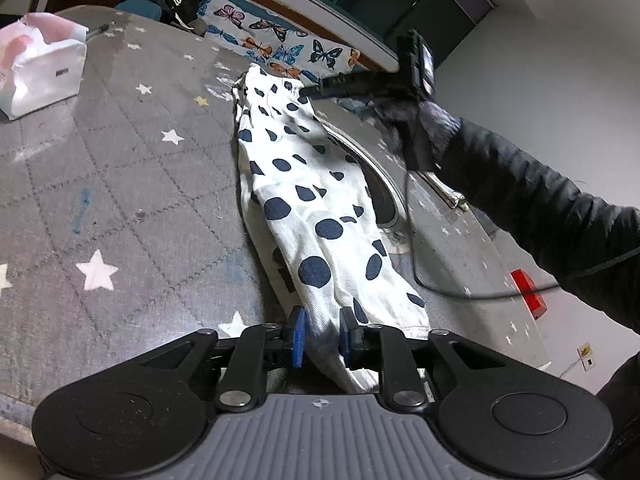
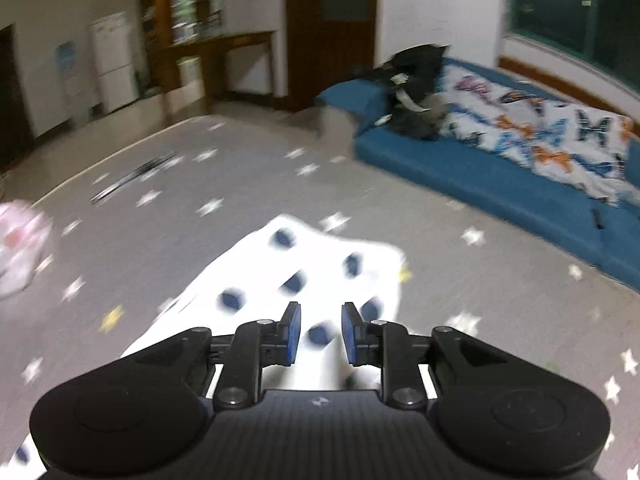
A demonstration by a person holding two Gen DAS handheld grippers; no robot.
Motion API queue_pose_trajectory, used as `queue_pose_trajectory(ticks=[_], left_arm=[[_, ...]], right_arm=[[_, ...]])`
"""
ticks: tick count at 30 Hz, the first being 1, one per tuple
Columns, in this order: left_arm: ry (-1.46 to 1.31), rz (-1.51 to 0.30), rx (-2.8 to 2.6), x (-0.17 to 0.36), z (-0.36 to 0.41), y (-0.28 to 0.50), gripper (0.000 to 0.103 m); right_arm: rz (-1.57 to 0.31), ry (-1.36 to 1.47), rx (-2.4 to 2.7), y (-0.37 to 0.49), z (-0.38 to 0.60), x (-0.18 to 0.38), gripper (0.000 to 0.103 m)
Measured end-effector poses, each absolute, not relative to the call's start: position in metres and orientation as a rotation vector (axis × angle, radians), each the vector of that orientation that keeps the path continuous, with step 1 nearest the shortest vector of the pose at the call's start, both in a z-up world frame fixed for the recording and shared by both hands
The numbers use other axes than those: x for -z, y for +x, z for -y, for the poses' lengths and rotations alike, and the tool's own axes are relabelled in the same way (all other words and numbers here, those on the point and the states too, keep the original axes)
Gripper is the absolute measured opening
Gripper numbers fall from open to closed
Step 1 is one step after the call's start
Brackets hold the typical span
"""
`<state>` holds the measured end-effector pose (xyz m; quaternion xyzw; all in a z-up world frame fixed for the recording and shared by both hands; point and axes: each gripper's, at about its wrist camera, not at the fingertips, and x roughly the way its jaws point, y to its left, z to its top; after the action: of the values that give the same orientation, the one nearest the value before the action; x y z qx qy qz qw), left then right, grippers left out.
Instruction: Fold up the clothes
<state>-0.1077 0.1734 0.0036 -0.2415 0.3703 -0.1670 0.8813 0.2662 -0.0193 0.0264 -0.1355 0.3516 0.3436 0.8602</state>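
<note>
The white dotted garment (image 1: 308, 200) lies stretched along the grey star mat (image 1: 120, 184); the left gripper (image 1: 322, 338) clenches its near end; the right gripper (image 1: 316, 89), on an outstretched black-sleeved arm (image 1: 540, 200), grasps the far end.

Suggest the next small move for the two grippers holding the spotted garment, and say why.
Probably carry the right gripper toward the left gripper, folding the spotted garment in half. It lies stretched long and narrow over the grey starred mat, with each end between a gripper's fingers, so bringing the ends together looks like the natural fold.
</note>
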Motion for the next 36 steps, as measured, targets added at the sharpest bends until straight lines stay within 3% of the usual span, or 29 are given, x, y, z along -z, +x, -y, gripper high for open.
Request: queue_pose_trajectory(ticks=[11, 17, 24, 28, 36], left_arm=[[-0.447, -0.710, 0.287, -0.021, -0.177, -0.124, 0.030], [-0.413, -0.664, 0.245, -0.036, -0.177, -0.119, 0.035], [-0.346, -0.630, 0.281, -0.055, -0.138, -0.060, 0.057], [-0.251, -0.610, 0.319, -0.065, -0.104, -0.021, 0.087], [-0.091, -0.647, 0.401, -0.052, -0.067, 0.044, 0.087]], right_arm=[[-0.804, -0.367, -0.864, 0.181, 0.045, -0.011, 0.026], [-0.741, -0.196, -0.782, 0.166, 0.100, -0.026, 0.026], [-0.735, -0.263, -0.685, 0.160, 0.127, -0.016, 0.026], [-0.747, -0.271, -0.687, 0.160, 0.129, -0.005, 0.026], [-0.748, -0.228, -0.773, 0.165, 0.127, 0.003, 0.027]])
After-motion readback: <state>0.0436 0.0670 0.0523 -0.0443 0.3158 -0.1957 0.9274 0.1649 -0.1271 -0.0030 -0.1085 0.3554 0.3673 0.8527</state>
